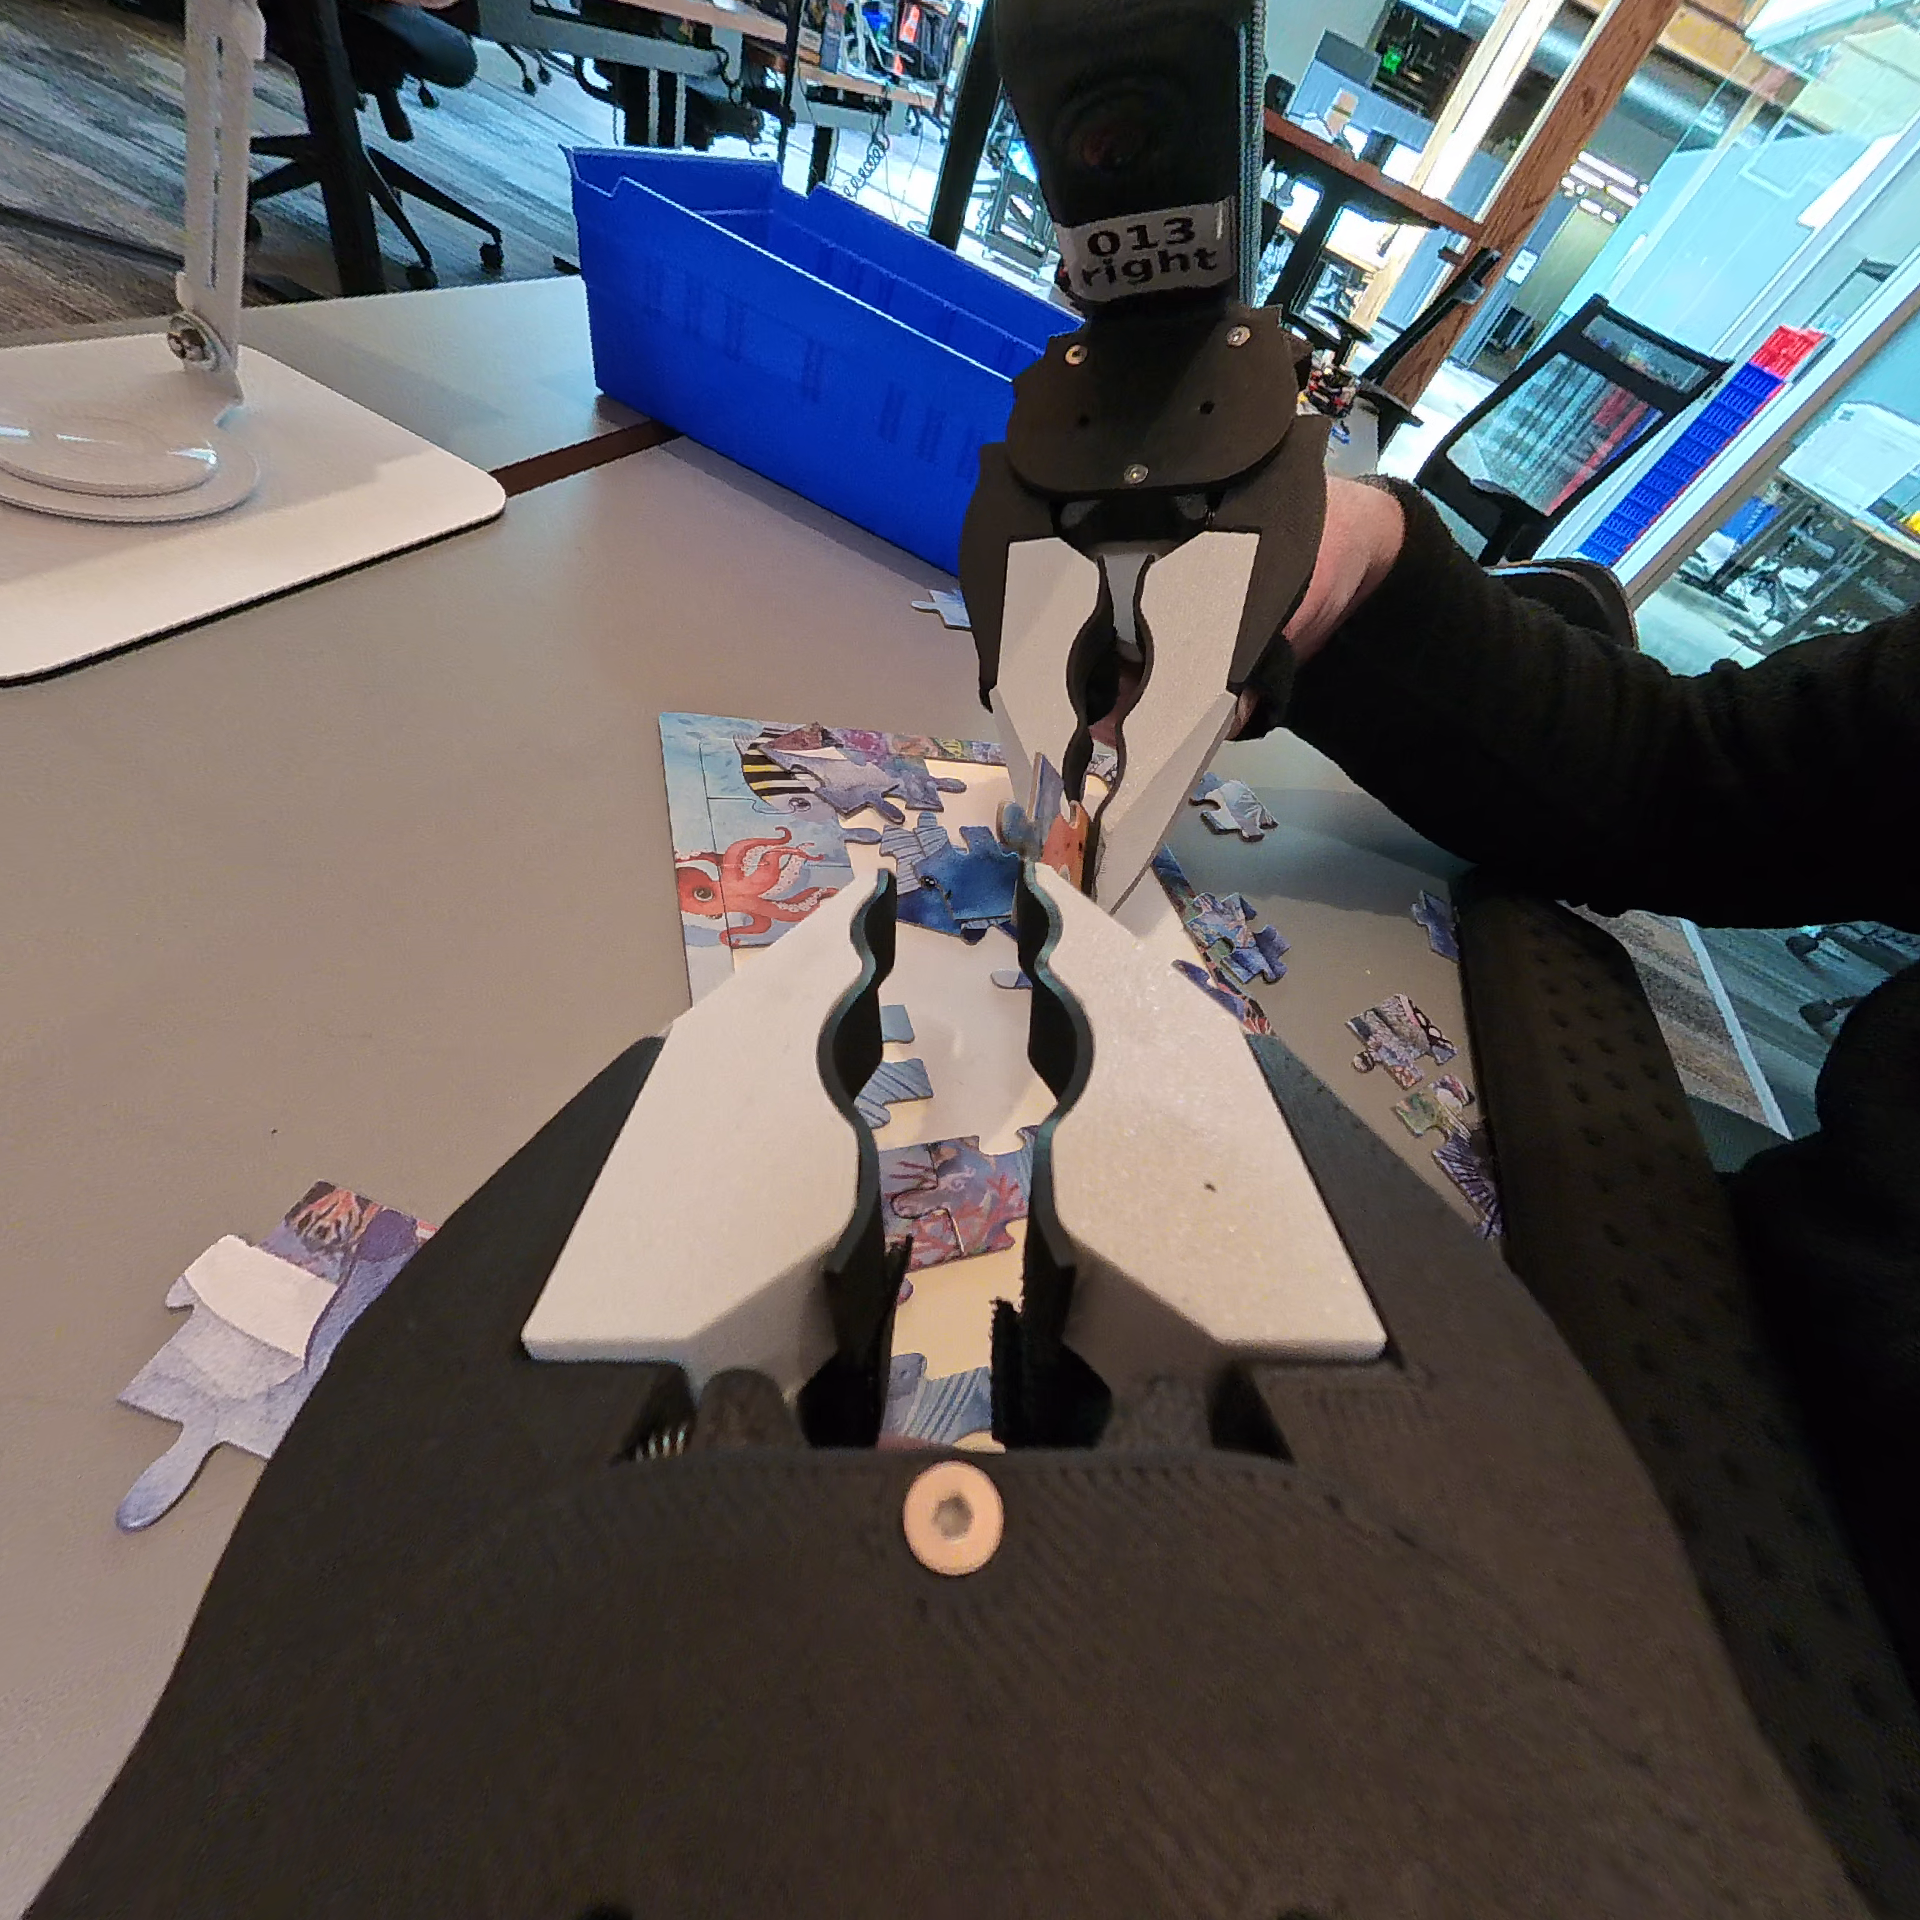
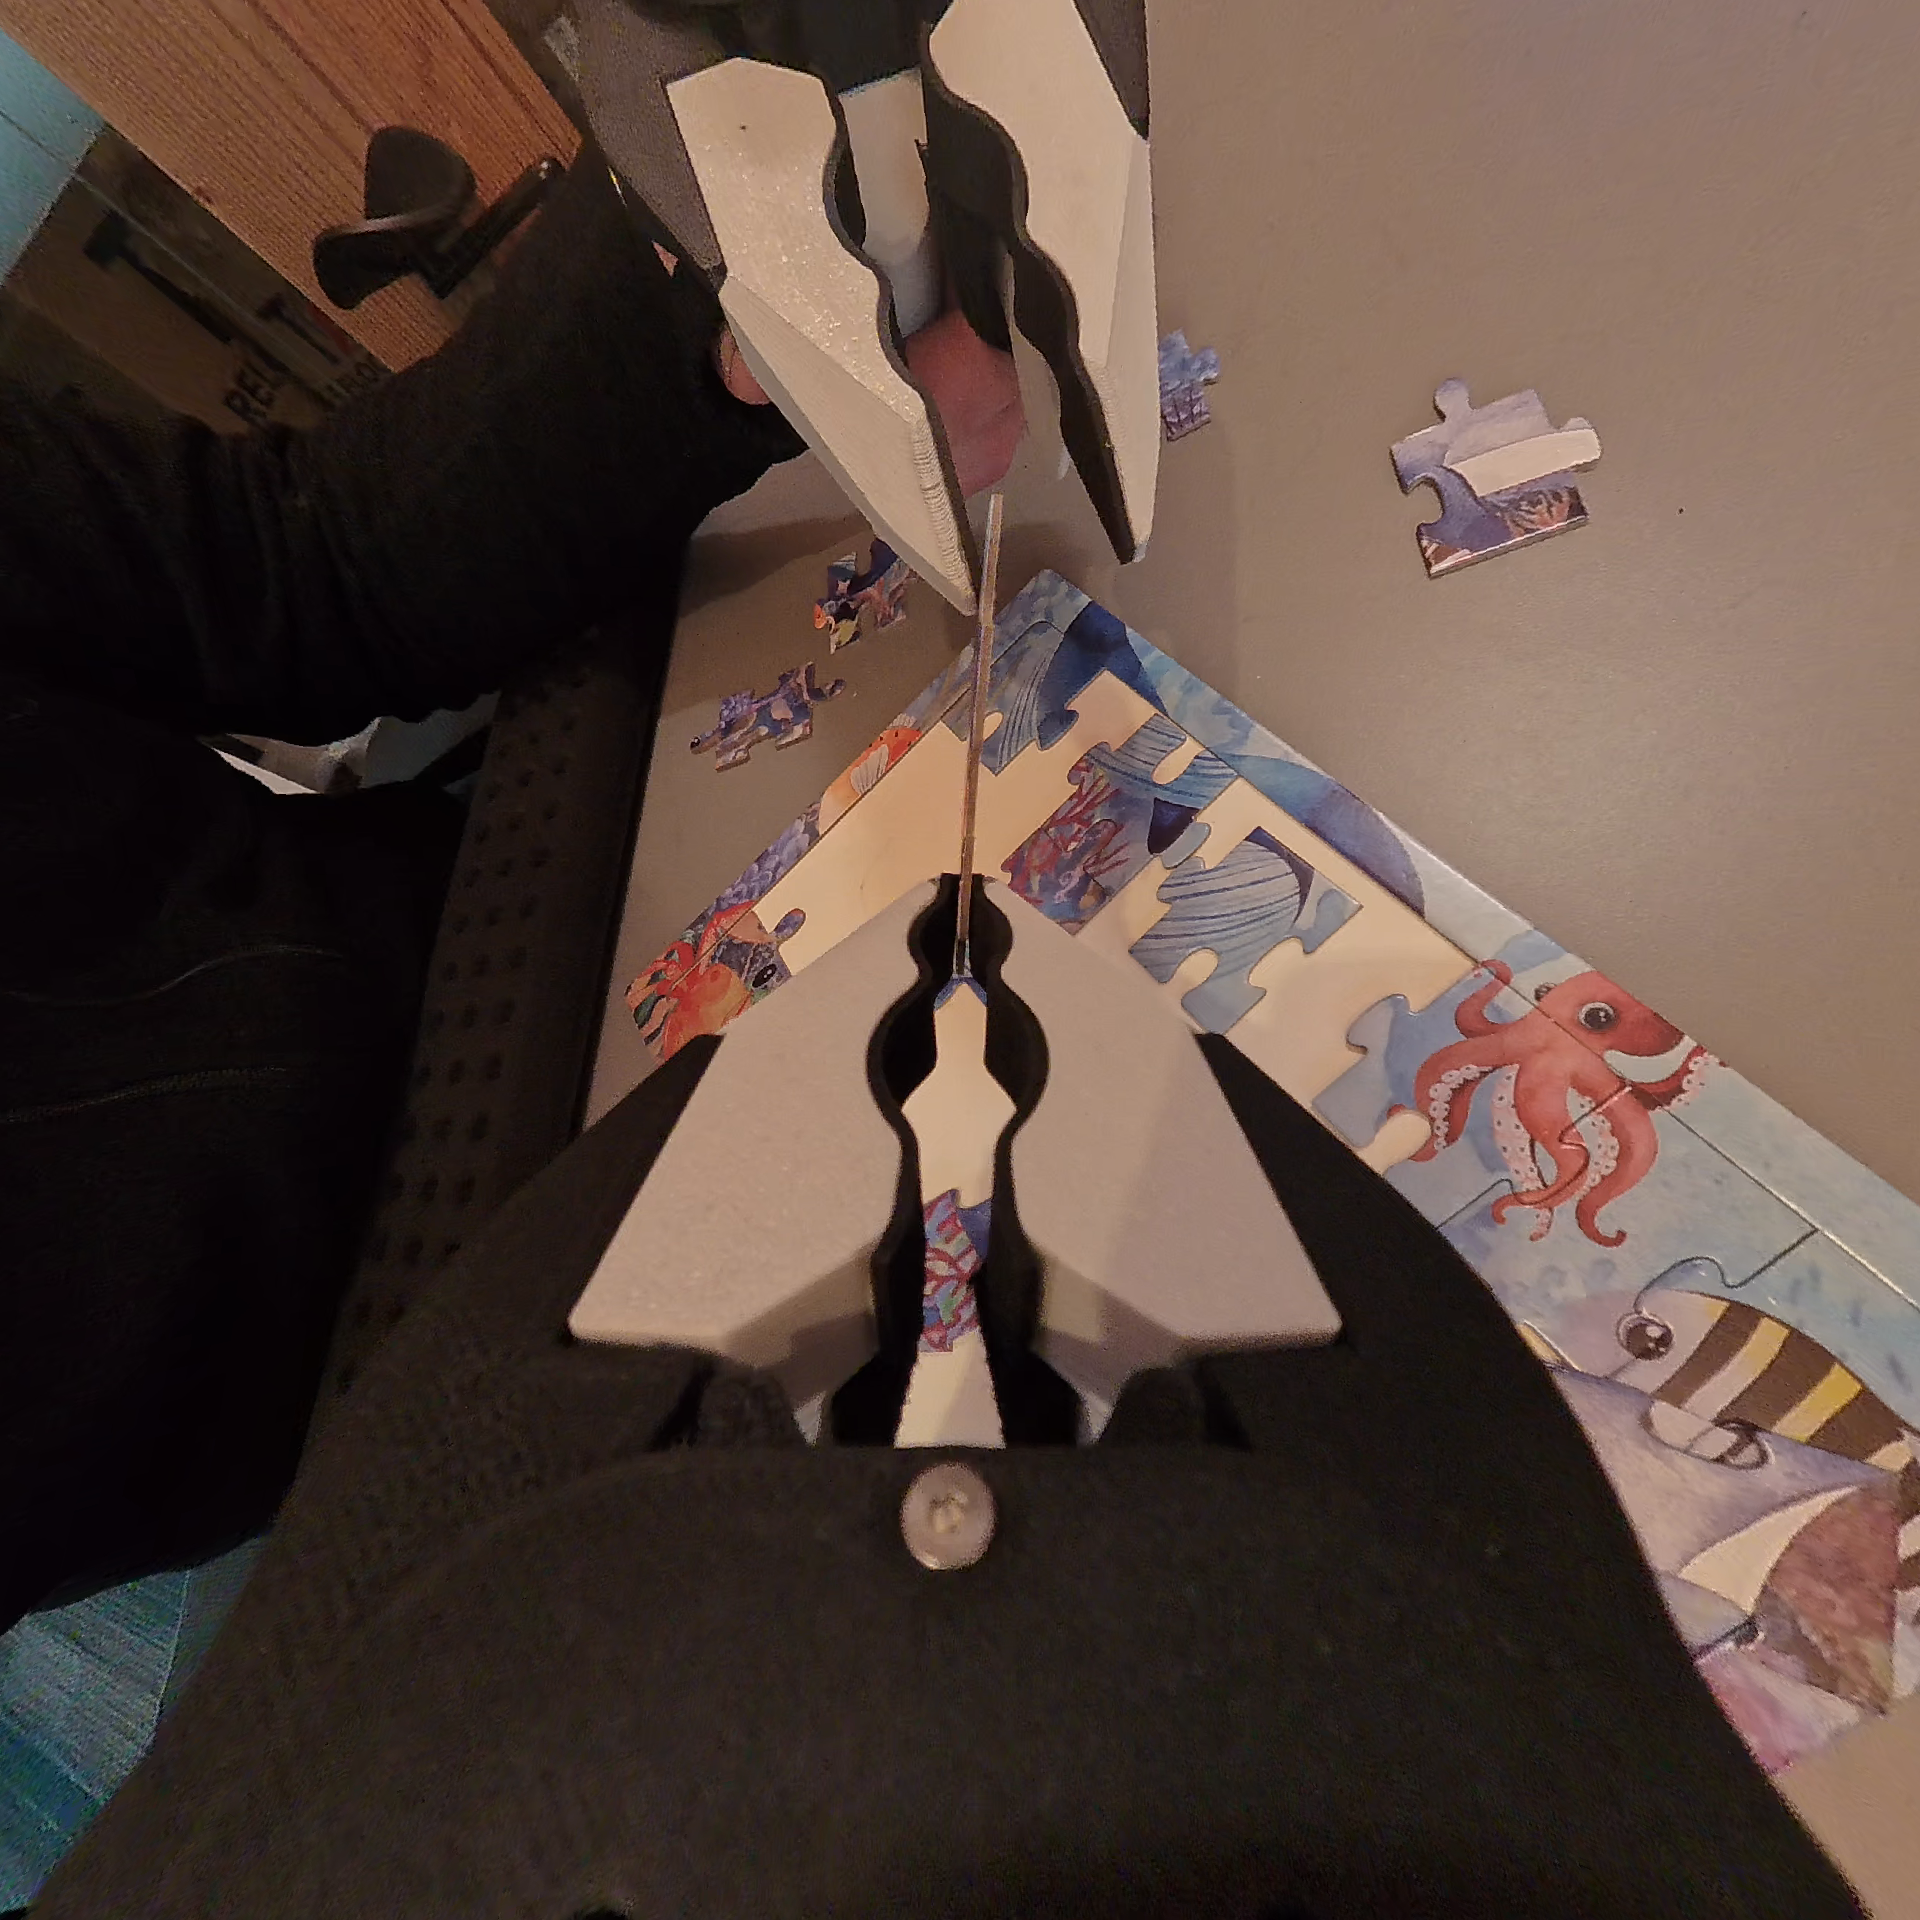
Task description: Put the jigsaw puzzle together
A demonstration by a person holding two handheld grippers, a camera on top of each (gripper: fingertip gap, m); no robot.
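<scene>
The right tool (image 2: 961, 914) pinches a puzzle piece (image 2: 977, 727) edge-on above the puzzle tray (image 2: 1558, 935). The left tool (image 1: 956, 894) gapes empty.

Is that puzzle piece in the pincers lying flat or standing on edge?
On edge. The right gripper pinches the puzzle piece so only its thin rim shows in its own view, held above the puzzle board; the left view shows it upright.

The left claw (image 1: 956, 894) gapes over the puzzle board (image 1: 707, 821); the right claw (image 1: 1075, 831) pinches a piece (image 1: 1055, 826).
</scene>
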